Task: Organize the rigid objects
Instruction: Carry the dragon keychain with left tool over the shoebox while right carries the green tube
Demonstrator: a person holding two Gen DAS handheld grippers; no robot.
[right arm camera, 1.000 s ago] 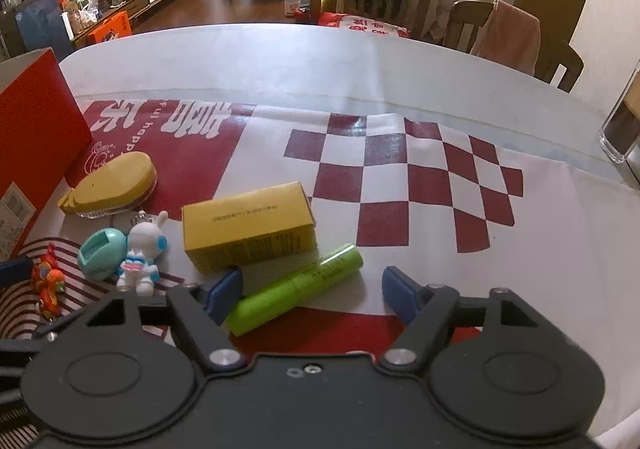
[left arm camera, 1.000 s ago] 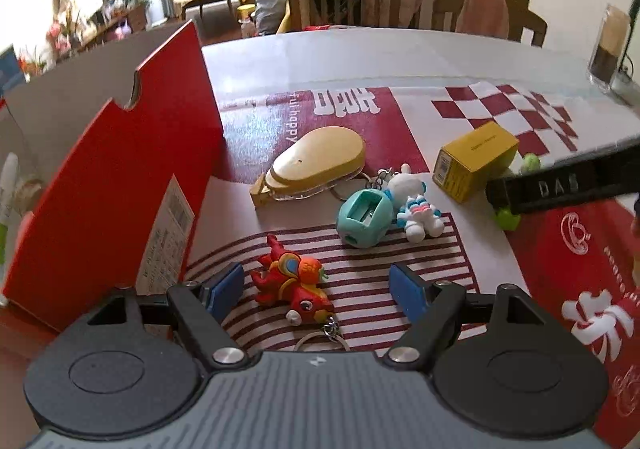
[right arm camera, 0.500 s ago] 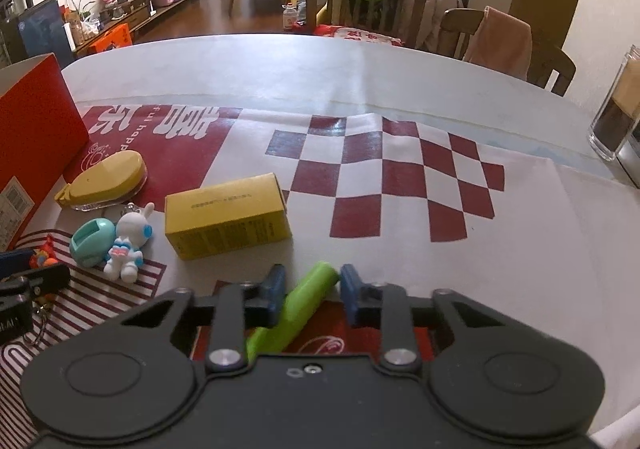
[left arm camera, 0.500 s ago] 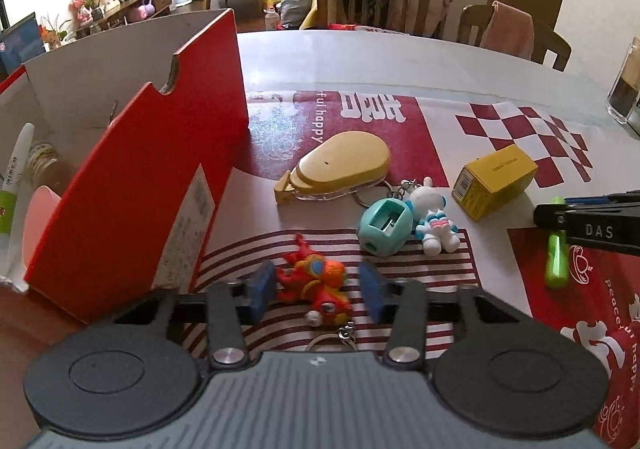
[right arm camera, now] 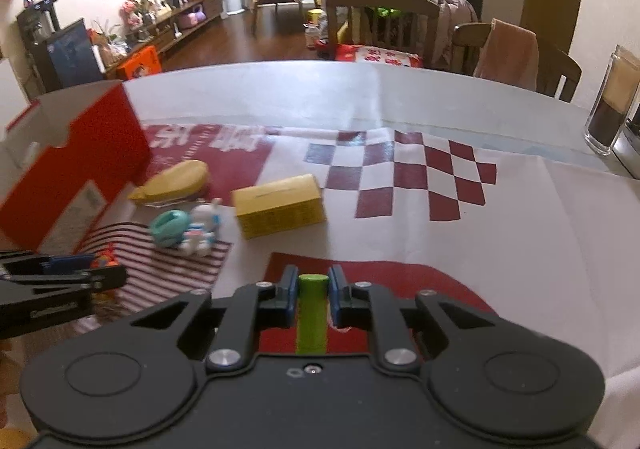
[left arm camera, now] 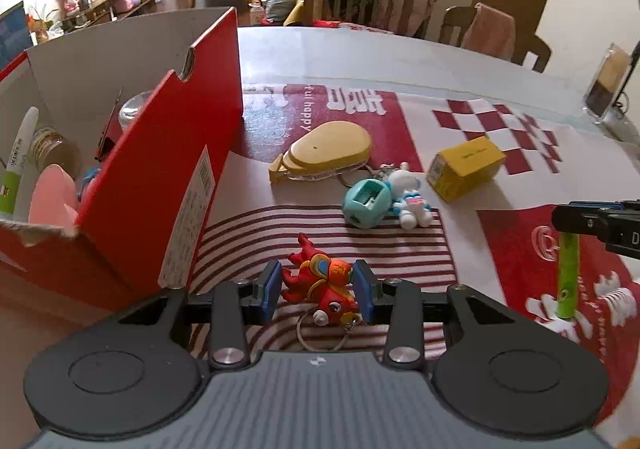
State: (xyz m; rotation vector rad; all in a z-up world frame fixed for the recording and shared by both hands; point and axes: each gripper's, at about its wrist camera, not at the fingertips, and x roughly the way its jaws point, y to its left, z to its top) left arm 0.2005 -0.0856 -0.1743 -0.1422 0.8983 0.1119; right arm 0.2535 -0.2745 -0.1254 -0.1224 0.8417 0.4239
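My left gripper (left arm camera: pixel 316 287) is shut on a red dragon keychain (left arm camera: pixel 320 283), held just above the striped part of the cloth with its ring dangling below. My right gripper (right arm camera: pixel 313 291) is shut on a green tube (right arm camera: pixel 312 313), lifted off the table; in the left wrist view the green tube (left arm camera: pixel 568 277) hangs from that gripper at the right edge. An open red cardboard box (left arm camera: pixel 160 153) stands to the left, holding a marker, a jar and a pink item. On the cloth lie a yellow case (left arm camera: pixel 328 149), a teal sharpener (left arm camera: pixel 366 203), a white figure (left arm camera: pixel 408 197) and a yellow box (left arm camera: pixel 464 167).
A glass jar (right arm camera: pixel 612 101) stands at the table's far right edge. Wooden chairs (right arm camera: pixel 384 29) sit behind the table. The red and white printed cloth (right arm camera: pixel 440 177) covers the table's near half.
Both grippers went from open to shut: the left on the red dragon keychain, the right on the green tube. Both have lifted their objects slightly; the tube now hangs upright.
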